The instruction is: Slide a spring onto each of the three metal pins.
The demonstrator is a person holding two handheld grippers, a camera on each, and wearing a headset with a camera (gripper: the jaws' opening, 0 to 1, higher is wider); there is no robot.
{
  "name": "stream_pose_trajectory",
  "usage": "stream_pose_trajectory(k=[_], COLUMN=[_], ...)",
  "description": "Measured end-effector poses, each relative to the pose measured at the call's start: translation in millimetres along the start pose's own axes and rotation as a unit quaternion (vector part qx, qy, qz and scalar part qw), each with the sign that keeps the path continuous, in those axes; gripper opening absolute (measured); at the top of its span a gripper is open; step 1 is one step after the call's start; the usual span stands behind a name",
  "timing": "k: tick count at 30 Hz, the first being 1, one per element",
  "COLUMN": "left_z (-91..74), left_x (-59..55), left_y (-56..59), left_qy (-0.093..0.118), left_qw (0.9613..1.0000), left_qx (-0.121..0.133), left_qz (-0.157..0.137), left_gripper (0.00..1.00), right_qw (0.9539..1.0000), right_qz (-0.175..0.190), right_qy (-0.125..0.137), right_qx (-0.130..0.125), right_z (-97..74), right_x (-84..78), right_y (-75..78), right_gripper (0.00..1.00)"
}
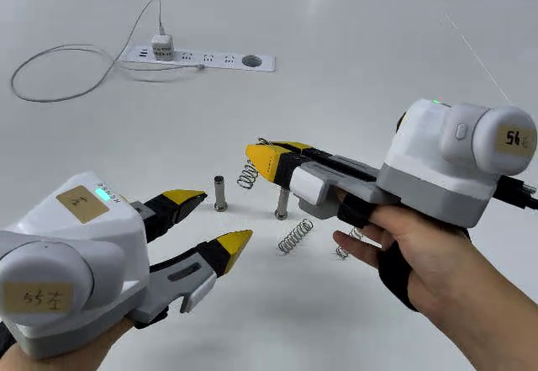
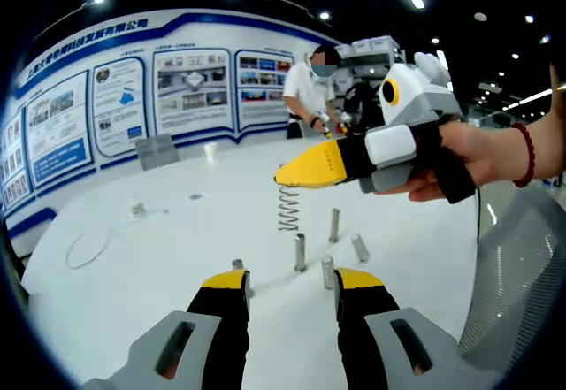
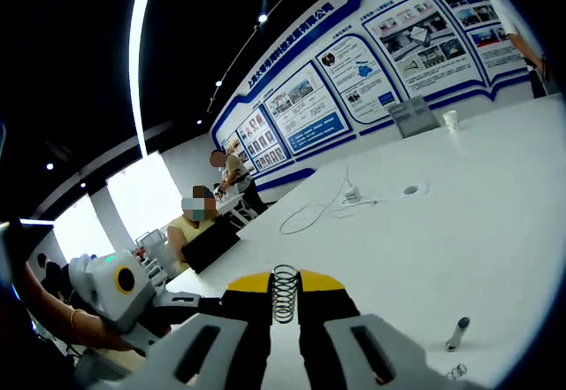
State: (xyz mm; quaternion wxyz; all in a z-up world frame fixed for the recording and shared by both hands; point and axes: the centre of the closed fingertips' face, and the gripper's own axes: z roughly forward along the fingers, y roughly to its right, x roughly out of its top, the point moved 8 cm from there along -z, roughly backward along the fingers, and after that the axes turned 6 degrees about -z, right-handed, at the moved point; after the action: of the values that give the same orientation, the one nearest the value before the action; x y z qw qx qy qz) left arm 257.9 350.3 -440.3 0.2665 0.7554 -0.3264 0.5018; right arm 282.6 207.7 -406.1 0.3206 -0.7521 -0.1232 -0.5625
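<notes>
Right gripper (image 1: 259, 157) jaws pinch spring (image 1: 247, 174), hanging over surface (image 1: 353, 76) between left pin (image 1: 219, 193) and right pin (image 1: 282, 207). Left gripper (image 1: 225, 215) jaws wide, empty. 2 loose springs (image 1: 295, 235) lie near right. Best: keep coil vertical, centre bore over pin tip, lower slowly.

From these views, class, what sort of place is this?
Probably a company showroom or exhibition hall used as a workspace: blue-trimmed display boards stand behind the large white table, which carries a power strip.
</notes>
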Motion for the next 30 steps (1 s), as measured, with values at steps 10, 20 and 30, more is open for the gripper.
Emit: stream_pose_trajectory(k=[10, 20, 30], left_z=[-1.0, -1.5, -2.0], left_x=[-8.2, -16.2, -20.3], left_y=[-5.1, -6.0, -5.6], left_qy=[-0.011, -0.018, -0.023], left_qw=[0.9999, 0.9996, 0.9996], left_qx=[0.001, 0.004, 0.001], left_qz=[-0.011, -0.023, -0.019], left_gripper=[0.52, 0.68, 0.77], right_qw=[0.9997, 0.9987, 0.9973], right_qz=[-0.017, -0.049, -0.067], right_qy=[-0.014, -0.014, -0.028], right_qx=[-0.006, -0.007, -0.016], right_z=[14.9, 30.2, 43.6], right_x=[-6.7, -12.2, -18.8], right_y=[7.9, 12.9, 17.8], right_gripper=[0.11, 0.11, 0.11])
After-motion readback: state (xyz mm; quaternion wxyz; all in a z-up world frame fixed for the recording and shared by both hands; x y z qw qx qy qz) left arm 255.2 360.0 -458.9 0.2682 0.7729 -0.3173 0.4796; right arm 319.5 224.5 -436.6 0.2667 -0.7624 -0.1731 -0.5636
